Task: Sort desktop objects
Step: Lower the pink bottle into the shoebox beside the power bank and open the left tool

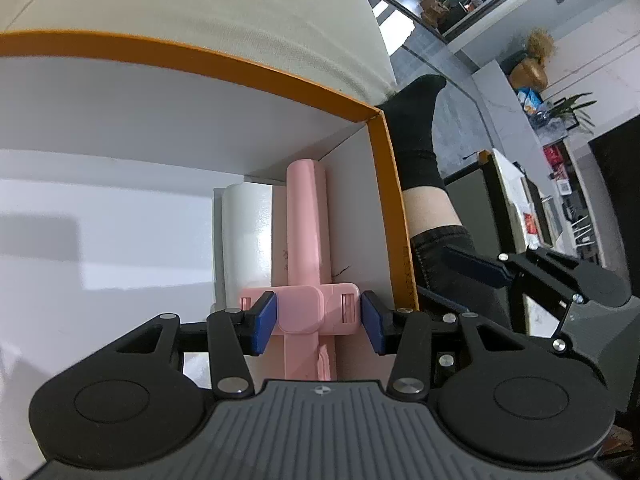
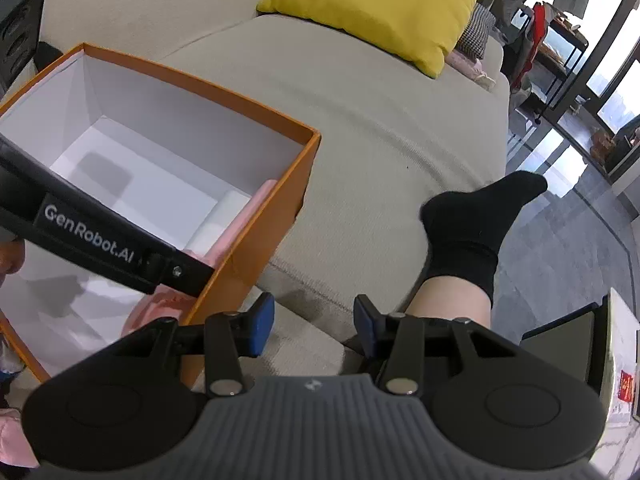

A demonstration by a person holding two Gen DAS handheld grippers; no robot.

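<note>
Counts: 1 orange box (image 1: 386,184) w/ white inside, ahead of left claw. 1 pink handheld tool (image 1: 306,216) in it, btwn left claw's pads. 1 white cylinder (image 1: 246,236) just left of that. 2 claws: left gripper (image 1: 318,322), right gripper (image 2: 314,326). 1 yellow cushion (image 2: 380,4) far ahead of right claw. 1 black-socked foot (image 2: 476,220) ahead-right of it. 1 beige sofa (image 2: 360,120).

box (image 2: 256,200) on sofa (image 2: 360,120), roller (image 1: 306,216) inside box

A pink T-shaped tool (image 1: 306,240) lies flat inside an orange, white-lined box (image 1: 384,184), beside a white roll (image 1: 246,236) in the corner.
</note>
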